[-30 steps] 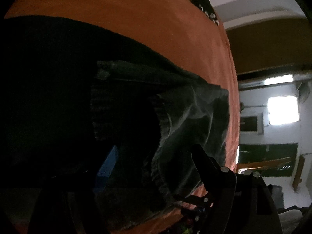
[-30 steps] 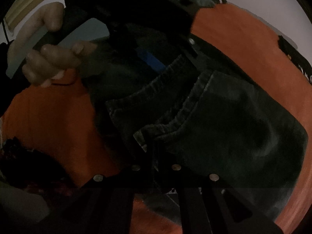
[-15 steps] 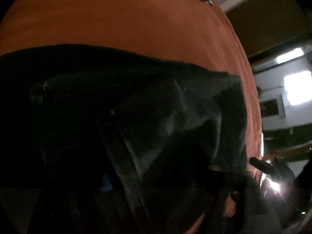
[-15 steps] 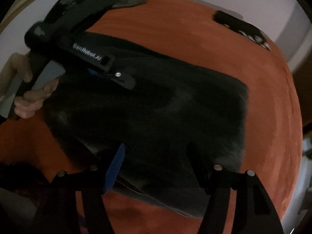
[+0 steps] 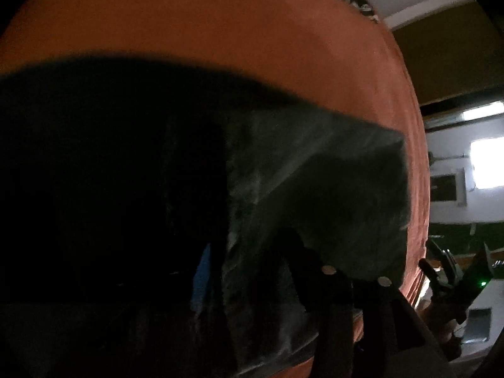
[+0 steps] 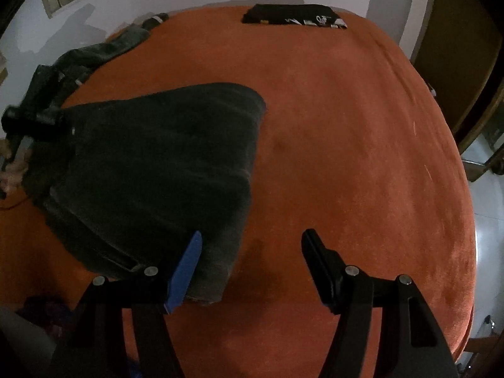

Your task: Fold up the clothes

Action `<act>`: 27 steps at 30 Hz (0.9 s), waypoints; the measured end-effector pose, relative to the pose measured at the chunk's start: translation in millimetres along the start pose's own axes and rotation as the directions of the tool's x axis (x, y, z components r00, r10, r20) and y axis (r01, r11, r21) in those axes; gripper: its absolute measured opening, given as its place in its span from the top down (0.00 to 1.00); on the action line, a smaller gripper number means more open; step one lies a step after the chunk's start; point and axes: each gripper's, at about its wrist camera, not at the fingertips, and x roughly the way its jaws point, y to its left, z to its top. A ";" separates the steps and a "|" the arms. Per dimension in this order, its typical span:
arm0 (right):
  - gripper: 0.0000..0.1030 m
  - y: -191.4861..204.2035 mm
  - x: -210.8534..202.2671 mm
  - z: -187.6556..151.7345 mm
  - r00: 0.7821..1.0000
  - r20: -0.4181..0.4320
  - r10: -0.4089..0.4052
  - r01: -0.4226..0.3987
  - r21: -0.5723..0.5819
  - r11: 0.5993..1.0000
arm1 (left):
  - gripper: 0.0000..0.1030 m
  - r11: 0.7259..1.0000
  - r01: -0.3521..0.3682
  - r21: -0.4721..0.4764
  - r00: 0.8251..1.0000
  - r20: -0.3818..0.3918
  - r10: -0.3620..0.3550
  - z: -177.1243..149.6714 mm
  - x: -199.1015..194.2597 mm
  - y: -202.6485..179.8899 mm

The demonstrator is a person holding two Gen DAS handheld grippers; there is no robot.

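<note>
Dark trousers — folded into a compact bundle on the orange bedspread
Right gripper open, empty, beside the bundle; left gripper opening over its edge, grip unclear; a folded black garment — and an unfolded one — behind
</note>
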 end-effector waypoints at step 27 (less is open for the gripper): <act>0.62 -9.5 58.6 -50.4 0.999 -0.050 0.020 -0.020 -0.008 1.000 | 0.28 0.997 -0.068 -0.019 0.997 -0.049 0.067 -86.8 8.1 -19.7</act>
